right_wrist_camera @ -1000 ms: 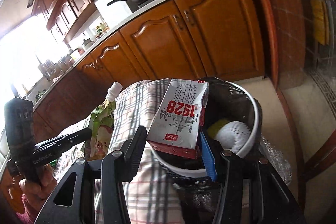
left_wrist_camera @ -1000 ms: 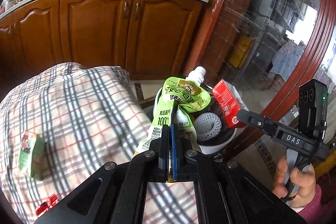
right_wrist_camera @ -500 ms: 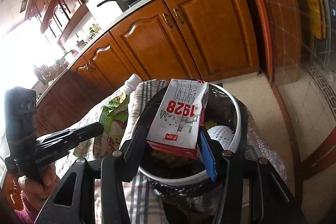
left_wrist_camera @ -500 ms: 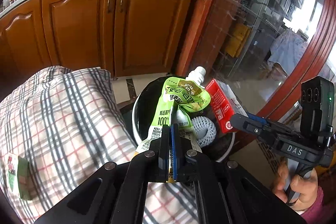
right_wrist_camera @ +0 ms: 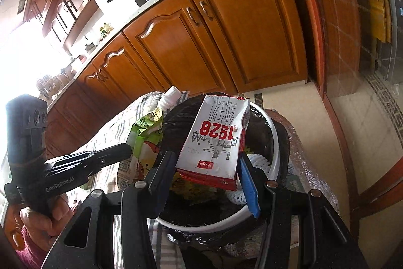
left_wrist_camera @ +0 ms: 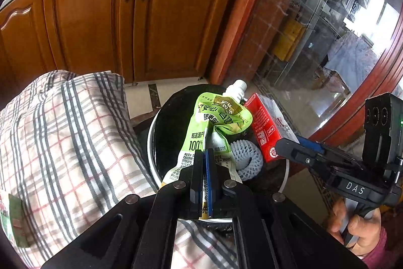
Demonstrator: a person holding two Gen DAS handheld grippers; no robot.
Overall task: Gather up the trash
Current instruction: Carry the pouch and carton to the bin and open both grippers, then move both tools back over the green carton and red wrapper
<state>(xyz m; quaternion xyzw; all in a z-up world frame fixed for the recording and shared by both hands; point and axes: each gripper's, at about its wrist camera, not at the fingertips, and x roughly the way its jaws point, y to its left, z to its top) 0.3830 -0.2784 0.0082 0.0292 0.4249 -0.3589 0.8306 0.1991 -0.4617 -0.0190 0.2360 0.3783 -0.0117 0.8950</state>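
My left gripper [left_wrist_camera: 204,155] is shut on a green drink pouch [left_wrist_camera: 214,125] with a white spout and holds it above the trash bin [left_wrist_camera: 151,140], a white-rimmed bin with a black liner. My right gripper [right_wrist_camera: 205,165] is shut on a red and white milk carton [right_wrist_camera: 216,140] marked 1928, held over the same bin [right_wrist_camera: 273,155]. The carton [left_wrist_camera: 264,127] shows to the right of the pouch in the left wrist view; the pouch [right_wrist_camera: 146,140] shows to the left in the right wrist view. A white foam net [left_wrist_camera: 244,158] lies in the bin.
A table with a plaid cloth [left_wrist_camera: 63,143] stands left of the bin; a green carton [left_wrist_camera: 12,221] lies at its left edge. Wooden kitchen cabinets [left_wrist_camera: 113,17] stand behind, a glass door with a red frame [left_wrist_camera: 340,42] to the right. Tiled floor lies around the bin.
Both grippers have moved from over the table's edge to above the bin, each keeping its hold. The bin now sits more centrally under the pouch and the carton.
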